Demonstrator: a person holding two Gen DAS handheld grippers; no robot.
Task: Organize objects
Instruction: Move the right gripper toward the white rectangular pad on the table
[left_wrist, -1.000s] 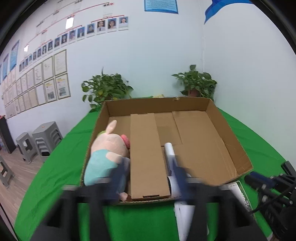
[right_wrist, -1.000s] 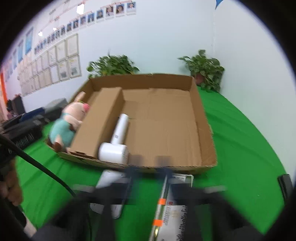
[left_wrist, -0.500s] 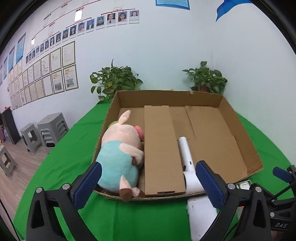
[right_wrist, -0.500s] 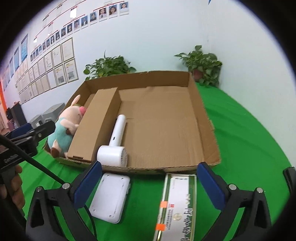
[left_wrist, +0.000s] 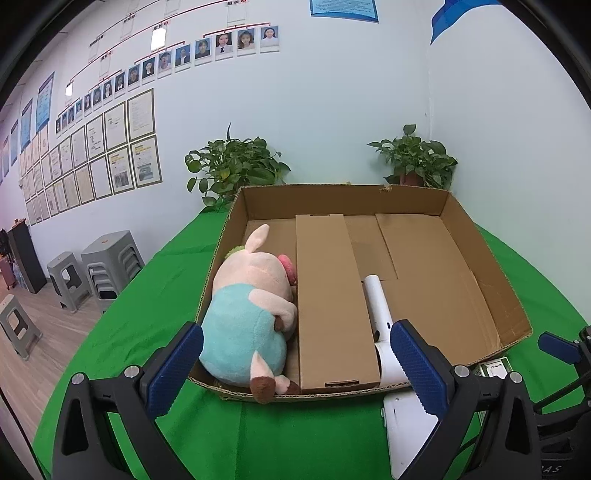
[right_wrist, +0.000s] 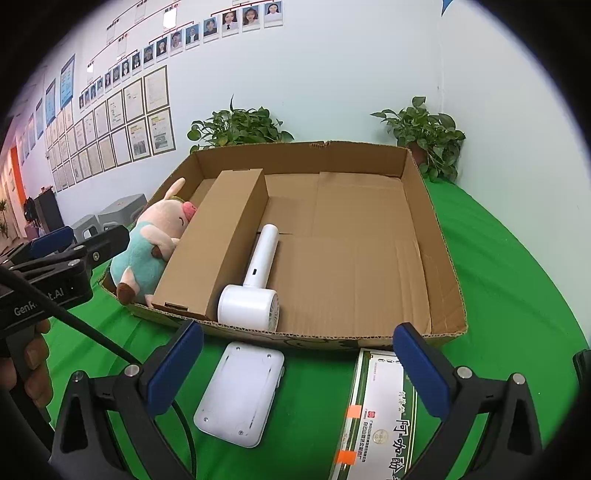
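A shallow cardboard tray (left_wrist: 491, 280) (right_wrist: 441, 258) lies on green cloth. Inside it, from left to right, are a plush pig (left_wrist: 247, 314) (right_wrist: 147, 243), a long brown carton (left_wrist: 332, 306) (right_wrist: 218, 240) and a white hair dryer (left_wrist: 376, 306) (right_wrist: 255, 288). In front of the tray lie a flat white device (right_wrist: 240, 391) (left_wrist: 406, 432) and a green-and-white printed box (right_wrist: 380, 417). My left gripper (left_wrist: 295, 369) hangs open before the tray's near-left corner, holding nothing. Above the device and the printed box my right gripper (right_wrist: 299, 369) is open and empty.
Two potted plants (left_wrist: 236, 170) (left_wrist: 417, 162) stand behind the tray against the wall. Grey stools (left_wrist: 107, 266) stand on the floor to the left. A hand (right_wrist: 26, 369) holds the left gripper's handle, with a black cable (right_wrist: 92, 332) trailing across the cloth.
Both grippers' jaws have gone from close together and blurred to wide apart. The left wrist view has shifted slightly, so the tray sits more to the right and lower.
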